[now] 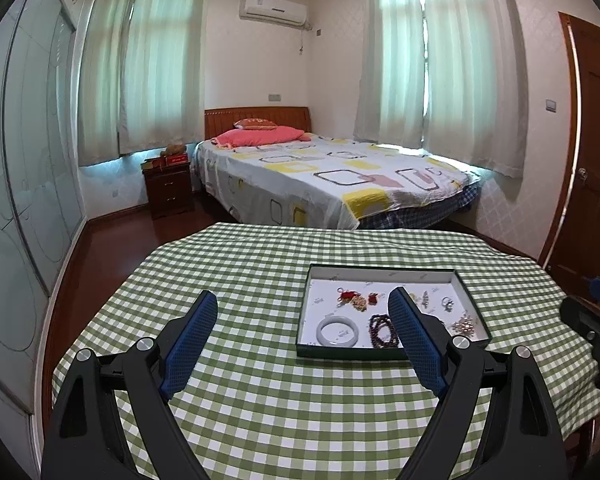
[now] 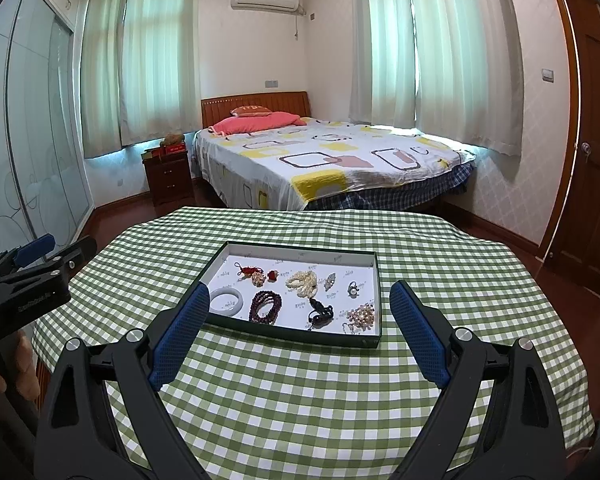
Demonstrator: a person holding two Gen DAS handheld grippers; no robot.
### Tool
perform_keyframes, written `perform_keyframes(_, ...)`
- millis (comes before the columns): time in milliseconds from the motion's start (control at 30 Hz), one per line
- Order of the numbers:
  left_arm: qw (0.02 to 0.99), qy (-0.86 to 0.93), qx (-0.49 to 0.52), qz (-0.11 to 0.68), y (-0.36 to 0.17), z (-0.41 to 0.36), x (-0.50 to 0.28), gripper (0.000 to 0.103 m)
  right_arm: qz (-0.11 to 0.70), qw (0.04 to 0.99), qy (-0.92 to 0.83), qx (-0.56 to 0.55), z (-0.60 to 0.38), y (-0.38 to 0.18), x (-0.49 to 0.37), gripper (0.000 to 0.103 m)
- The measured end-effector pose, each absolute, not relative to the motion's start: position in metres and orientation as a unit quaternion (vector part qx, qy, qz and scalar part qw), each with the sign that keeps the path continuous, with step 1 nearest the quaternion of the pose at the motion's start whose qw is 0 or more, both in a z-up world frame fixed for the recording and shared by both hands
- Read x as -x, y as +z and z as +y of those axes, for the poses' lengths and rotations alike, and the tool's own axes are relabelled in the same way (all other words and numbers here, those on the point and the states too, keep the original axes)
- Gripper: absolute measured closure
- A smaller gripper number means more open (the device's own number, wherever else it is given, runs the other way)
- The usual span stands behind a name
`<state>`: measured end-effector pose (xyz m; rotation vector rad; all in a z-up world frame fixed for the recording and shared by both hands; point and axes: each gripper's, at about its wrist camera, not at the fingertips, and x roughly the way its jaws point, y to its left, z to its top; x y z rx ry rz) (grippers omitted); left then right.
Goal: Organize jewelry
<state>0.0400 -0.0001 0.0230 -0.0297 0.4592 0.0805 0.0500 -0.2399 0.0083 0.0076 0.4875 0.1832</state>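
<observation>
Our left gripper (image 1: 302,308) hovers with jaws wide and nothing between them, and our right gripper (image 2: 300,300) does the same. On the checked tablecloth (image 2: 300,392) sits the tray (image 2: 296,334): white bangle (image 2: 227,301), dark bead bracelet (image 2: 265,307), pearls (image 2: 302,280), ring (image 2: 353,289).

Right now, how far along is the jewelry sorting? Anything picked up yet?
Nothing looks started. The left gripper and right gripper hover open and empty above the checked tablecloth. In the tray the white bangle, dark red bead bracelet, pearl strand and ring lie loose. All sorting remains.
</observation>
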Motion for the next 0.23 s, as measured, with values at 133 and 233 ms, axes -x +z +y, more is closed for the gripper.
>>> perform_keyframes(133, 0.965, 0.032, 0.019, 0.258, 0.01, 0.006, -0.054, 0.019, 0.247, 0.965, 0.086, -0.008, -0.243, 0.002, -0.056, 0.014)
perform_keyframes(233, 0.956, 0.031, 0.034, 0.29, -0.005, 0.013, -0.069, 0.019, 0.258, 0.963, 0.08, -0.014, -0.249, -0.008, -0.065, 0.014)
